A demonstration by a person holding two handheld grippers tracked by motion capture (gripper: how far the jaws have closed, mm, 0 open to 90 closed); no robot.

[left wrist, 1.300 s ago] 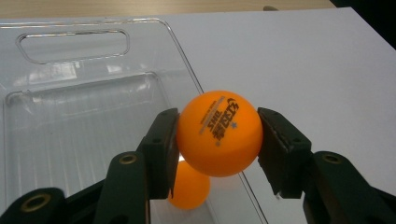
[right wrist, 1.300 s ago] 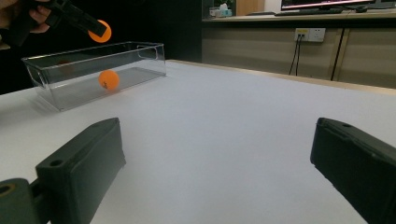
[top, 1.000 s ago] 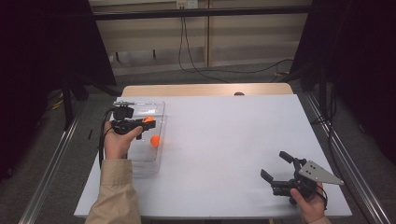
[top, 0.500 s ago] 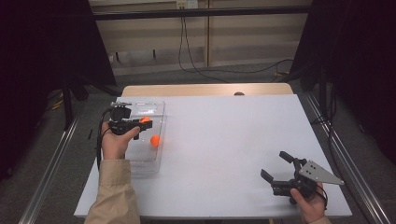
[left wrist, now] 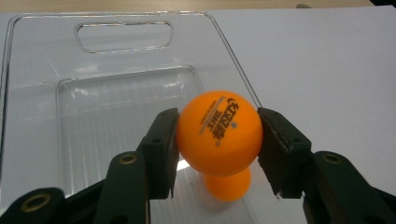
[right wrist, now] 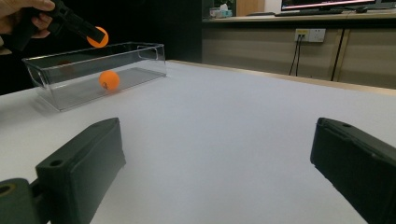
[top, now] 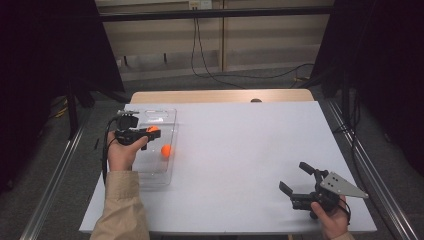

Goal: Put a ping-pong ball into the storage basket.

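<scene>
Orange ball [left wrist: 219, 133] sits pinched between the two black jaws of my left gripper [left wrist: 218, 140], one pad on each side, held just above the open top of the clear plastic bin [left wrist: 42, 116]; in the high view that is at about nine o'clock on the white table [top: 240, 150]. Nearest to me, at roughly five o'clock, my right gripper [top: 298, 181] rests low over the bare tabletop with its jaws spread wide and nothing between them, well apart from the bin. Farther out, directly under the held ball, a second orange ball [left wrist: 228, 185] lies on the bin's floor, near the wall toward the table's middle; from the right gripper view it shows through the clear wall [right wrist: 109, 80] with the held ball [right wrist: 97, 37] above the rim. Beyond the bin, at twelve o'clock, runs the wooden edge strip [top: 220, 96] of the table. I judge the step in hand to be either dropping this ball into the bin or lifting it out; the frames do not settle which. If it is going in, my next move calls for lowering the ball past the rim, clear of the other ball, and parting the jaws gently so it does not bounce out.
</scene>
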